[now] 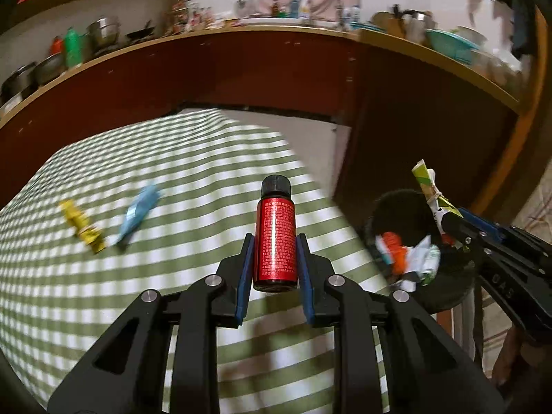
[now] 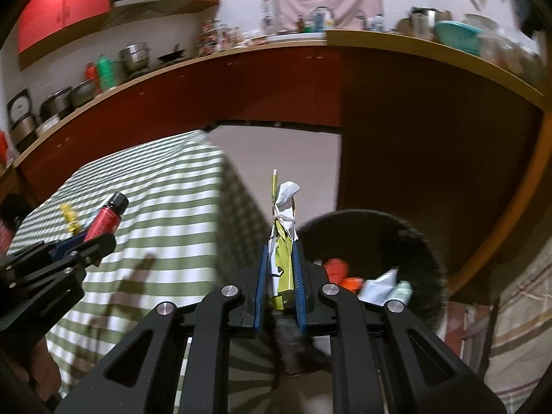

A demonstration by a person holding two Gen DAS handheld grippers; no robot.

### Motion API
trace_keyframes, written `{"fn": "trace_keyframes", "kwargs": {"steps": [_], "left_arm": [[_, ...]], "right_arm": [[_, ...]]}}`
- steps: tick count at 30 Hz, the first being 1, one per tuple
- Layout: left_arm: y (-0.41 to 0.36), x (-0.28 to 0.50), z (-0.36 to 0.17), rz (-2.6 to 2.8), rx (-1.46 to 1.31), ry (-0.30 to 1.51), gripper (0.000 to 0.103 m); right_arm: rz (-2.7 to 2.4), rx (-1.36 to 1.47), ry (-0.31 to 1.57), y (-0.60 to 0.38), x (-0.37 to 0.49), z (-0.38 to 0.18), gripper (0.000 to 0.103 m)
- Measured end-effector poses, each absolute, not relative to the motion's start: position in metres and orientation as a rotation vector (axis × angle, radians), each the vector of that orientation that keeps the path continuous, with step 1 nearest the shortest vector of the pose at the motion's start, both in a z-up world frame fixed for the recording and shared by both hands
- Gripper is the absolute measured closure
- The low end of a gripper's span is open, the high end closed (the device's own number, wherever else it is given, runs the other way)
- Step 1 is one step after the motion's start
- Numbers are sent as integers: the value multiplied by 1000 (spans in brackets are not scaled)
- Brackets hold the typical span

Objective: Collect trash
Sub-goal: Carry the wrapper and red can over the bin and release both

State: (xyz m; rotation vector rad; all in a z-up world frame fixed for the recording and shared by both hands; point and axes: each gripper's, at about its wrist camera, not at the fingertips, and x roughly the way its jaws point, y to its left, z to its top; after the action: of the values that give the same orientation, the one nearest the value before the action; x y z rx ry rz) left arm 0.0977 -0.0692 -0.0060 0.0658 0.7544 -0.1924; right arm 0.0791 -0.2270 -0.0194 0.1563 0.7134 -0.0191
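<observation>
On the green-striped bench (image 1: 103, 310), far left, a yellow wrapper (image 1: 82, 226) lies flat, with a blue wrapper (image 1: 139, 214) just beside it. Both look thin, light and crinkly, so pinch them across the middle, since an edge would likely slip.

Your left claw (image 1: 275, 241) is closed on a small red bottle (image 1: 275, 238) with a black cap, pads on its body, cap pointing away, held above the bench. It looks rigid and glossy, probably slippery, so keep the grip low on the body, not on the cap.

Your right claw (image 2: 280, 276) is nearly shut on a yellow-green paper bundle (image 2: 283, 241) tied with a band. It's soft and crushable, and the squeeze is fine where it is.

Rightmost, off the bench edge, the black trash bin (image 2: 424, 238) already holds orange and white scraps. The bundle sits just left of its rim, not yet over the opening.
</observation>
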Motion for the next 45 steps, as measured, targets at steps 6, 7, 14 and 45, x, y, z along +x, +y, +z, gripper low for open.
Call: {"fn": "trace_keyframes", "kwargs": {"steps": [6,7,14,45], "left_arm": [[-121,118,-18,-262,108,757,80],[-129,120,-19,-270,111,760,80],[-180,134,-31,-326,156,775,80],[-114,145,-22,-154,109,787,35]], "right_arm": [[-121,170,714,-270,79,-32,88],[-130,174,714,-275,78,-33,88],[-178,186,718,-299,78,-45,88],[-105,209,702,-269,95,-39,57]]}}
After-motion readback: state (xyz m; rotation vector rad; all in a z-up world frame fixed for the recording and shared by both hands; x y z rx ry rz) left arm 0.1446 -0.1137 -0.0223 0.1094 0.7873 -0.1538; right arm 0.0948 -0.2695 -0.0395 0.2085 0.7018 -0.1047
